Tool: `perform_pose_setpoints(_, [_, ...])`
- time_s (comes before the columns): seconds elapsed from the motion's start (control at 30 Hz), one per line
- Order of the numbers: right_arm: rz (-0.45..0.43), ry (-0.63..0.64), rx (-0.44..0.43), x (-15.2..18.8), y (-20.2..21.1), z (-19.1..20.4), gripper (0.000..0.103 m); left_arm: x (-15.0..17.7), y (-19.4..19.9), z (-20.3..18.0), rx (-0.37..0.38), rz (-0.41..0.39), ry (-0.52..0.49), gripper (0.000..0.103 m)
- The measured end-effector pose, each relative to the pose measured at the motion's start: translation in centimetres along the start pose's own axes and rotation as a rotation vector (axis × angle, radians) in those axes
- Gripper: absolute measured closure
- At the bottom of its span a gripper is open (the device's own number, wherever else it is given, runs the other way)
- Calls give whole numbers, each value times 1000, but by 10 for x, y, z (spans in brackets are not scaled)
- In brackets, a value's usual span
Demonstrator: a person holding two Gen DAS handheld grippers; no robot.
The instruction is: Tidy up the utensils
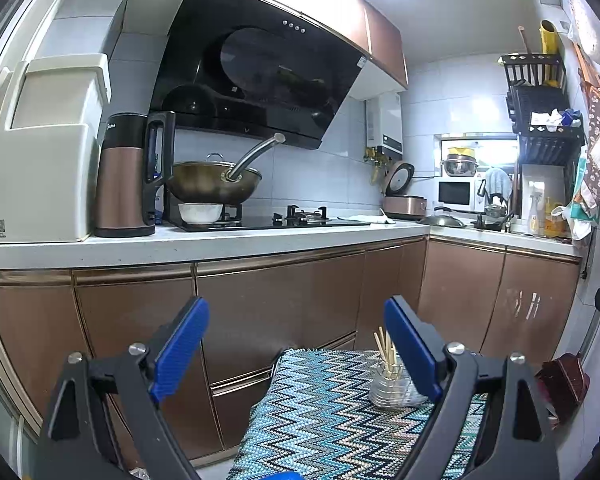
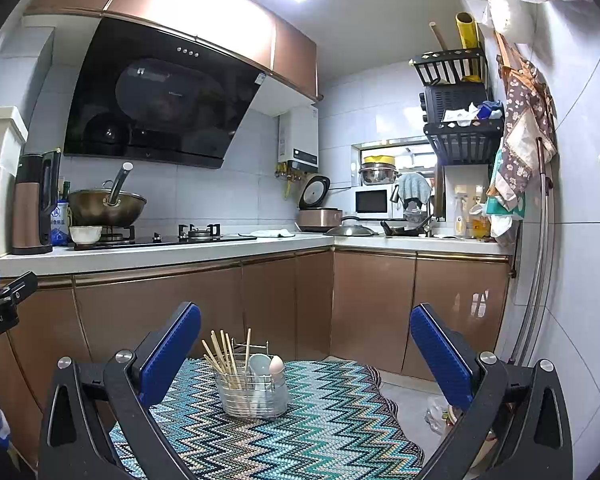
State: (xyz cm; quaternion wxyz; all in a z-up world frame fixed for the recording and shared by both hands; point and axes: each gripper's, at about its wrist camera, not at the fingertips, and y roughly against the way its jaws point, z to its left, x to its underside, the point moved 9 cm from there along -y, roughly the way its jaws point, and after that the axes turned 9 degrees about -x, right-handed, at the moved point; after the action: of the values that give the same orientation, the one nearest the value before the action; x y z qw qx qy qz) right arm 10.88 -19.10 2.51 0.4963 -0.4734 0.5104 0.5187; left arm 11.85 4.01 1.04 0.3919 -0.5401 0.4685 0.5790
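A wire utensil holder [image 2: 253, 394] stands on a zigzag-patterned cloth [image 2: 308, 432]. It holds several wooden chopsticks [image 2: 224, 354] and spoons [image 2: 266, 365], all upright. My right gripper [image 2: 306, 354] is open and empty, raised behind the holder and apart from it. In the left wrist view the holder [image 1: 392, 386] sits at the right, partly hidden by the right finger. My left gripper [image 1: 296, 350] is open and empty, above the cloth's [image 1: 332, 420] left edge.
Brown cabinets [image 2: 204, 304] and a white counter [image 2: 160, 254] run behind the cloth. The counter carries a wok [image 2: 106, 206], a white bowl [image 2: 85, 234], a kettle [image 2: 32, 204] and a rice cooker [image 2: 320, 212]. A tiled wall [image 2: 580, 280] is at the right.
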Motion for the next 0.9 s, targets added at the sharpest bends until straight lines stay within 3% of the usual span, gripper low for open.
perform_pose_setpoints(0.9, [3,-2,1,4,1,5,0,-1,6,-1,6,-14,-19,14])
